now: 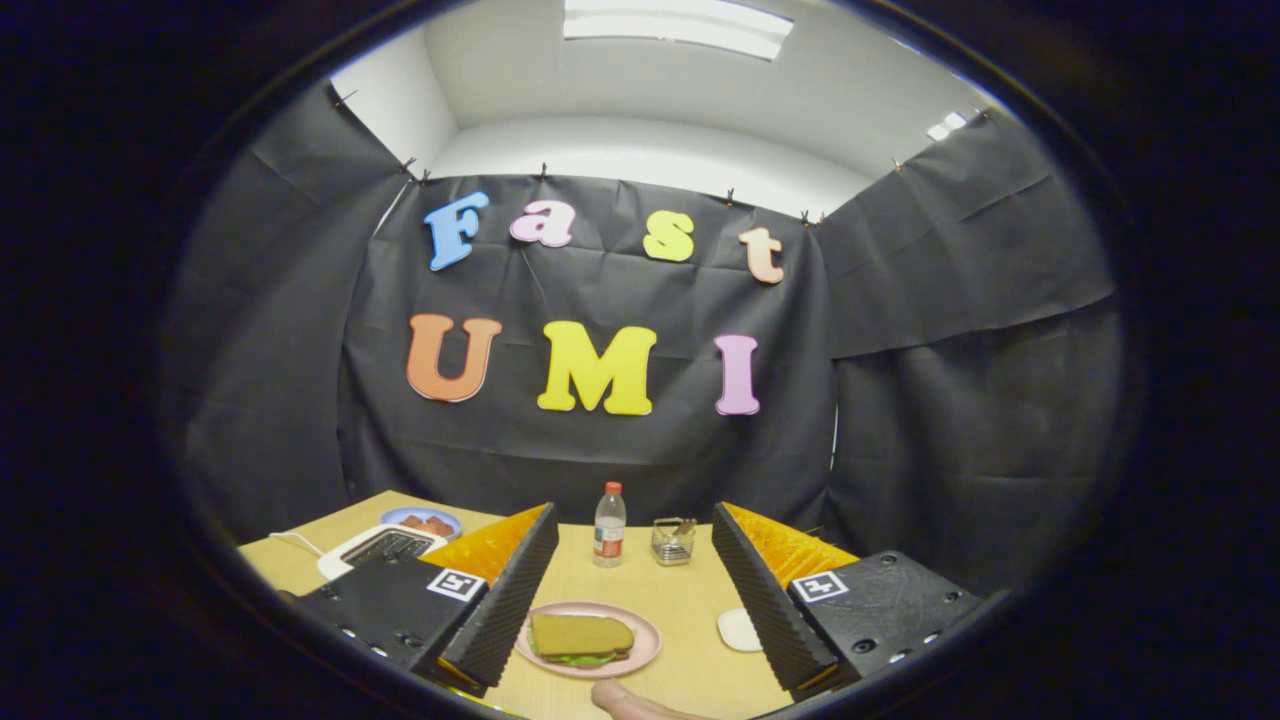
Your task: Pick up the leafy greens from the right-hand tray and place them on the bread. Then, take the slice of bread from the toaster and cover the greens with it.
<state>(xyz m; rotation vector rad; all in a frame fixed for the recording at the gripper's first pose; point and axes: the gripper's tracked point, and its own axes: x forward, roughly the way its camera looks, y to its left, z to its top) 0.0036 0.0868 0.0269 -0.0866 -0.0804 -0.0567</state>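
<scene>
**Operator:** Report gripper (628,600) condition and position of the work items.

**Inspector:** Fingers spread wide, holding nothing. Between them, near the table's (690,610) front edge, sits the pink plate (648,632). On it: a bread slice (581,634) lying over the leafy greens (580,659), which show as a green fringe under the slice's near edge. Judged from this, both placements look complete. The toaster (385,546) stands at the left edge, behind the left finger.

**Operator:** Handling properties, should adjustment be required?

**Inspector:** Bread is probably light, soft and easily crushed; grip across opposite crust edges with minimal force. Greens are probably limp and thin; pinch a bunched portion, not a single leaf tip. The stack may slide if nudged sideways.
</scene>
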